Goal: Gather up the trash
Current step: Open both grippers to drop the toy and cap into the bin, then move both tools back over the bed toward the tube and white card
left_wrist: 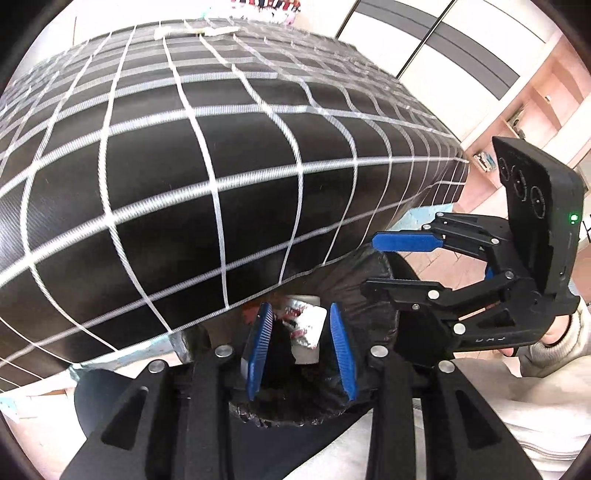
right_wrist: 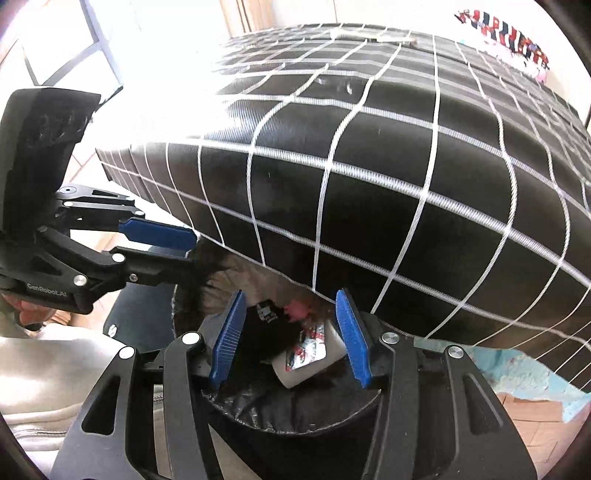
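Bin (right_wrist: 295, 413), black-lined: holds white cup (right_wrist: 310, 363) and wrappers. Left gripper (left_wrist: 301, 350), right gripper (right_wrist: 291, 339): both parted, empty (hovering over bin). Outstanding: pale scraps (left_wrist: 207, 31) on counter (left_wrist: 240, 166).

A black table with a white grid (left_wrist: 236, 155) is flanked by pale wooden shelving (left_wrist: 532, 110) and a bright window (right_wrist: 74, 40).
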A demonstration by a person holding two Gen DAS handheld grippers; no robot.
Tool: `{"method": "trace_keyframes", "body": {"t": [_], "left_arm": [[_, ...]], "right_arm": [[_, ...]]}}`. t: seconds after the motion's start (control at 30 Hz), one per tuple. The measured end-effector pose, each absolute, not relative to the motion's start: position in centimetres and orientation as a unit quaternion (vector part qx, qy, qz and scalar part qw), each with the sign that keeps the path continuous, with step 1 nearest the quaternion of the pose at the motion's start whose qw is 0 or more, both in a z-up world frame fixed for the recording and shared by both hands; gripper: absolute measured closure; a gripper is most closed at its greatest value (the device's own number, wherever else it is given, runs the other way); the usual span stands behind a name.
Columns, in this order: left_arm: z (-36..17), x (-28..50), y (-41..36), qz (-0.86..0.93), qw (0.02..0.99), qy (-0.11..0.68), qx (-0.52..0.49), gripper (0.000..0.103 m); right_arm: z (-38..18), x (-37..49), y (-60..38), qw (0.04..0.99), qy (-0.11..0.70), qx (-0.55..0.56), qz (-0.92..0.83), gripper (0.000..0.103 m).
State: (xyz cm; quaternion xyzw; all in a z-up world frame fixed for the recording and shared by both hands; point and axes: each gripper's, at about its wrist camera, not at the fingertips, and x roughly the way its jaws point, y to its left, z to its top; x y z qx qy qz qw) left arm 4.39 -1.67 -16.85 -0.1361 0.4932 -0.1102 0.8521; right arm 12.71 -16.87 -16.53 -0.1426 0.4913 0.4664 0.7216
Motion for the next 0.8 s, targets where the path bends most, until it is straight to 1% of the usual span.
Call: {"method": "trace_keyframes", "body": {"t": [0.3, 0.57, 0.8], "left_arm": [[-12.4, 4.0, -1.1, -0.112, 0.879, 0.449, -0.115, 0.071], [-9.0, 5.3, 0.7, -0.1, 0.9, 0.412, -0.102, 0.071], [-7.2, 7.0, 2.7, -0.086, 0.91, 0.395, -0.091, 0.071]], "right_arm": [[-12.3, 13.6, -17.3, 0.747, 0.447, -0.144, 0.47, 0.053], [-8.8, 15.4, -16.9, 0.769, 0.403, -0.145, 0.474, 0.053], [-7.8, 17.2, -15.3, 0.78, 0.386, -0.146, 0.471, 0.053]]}}
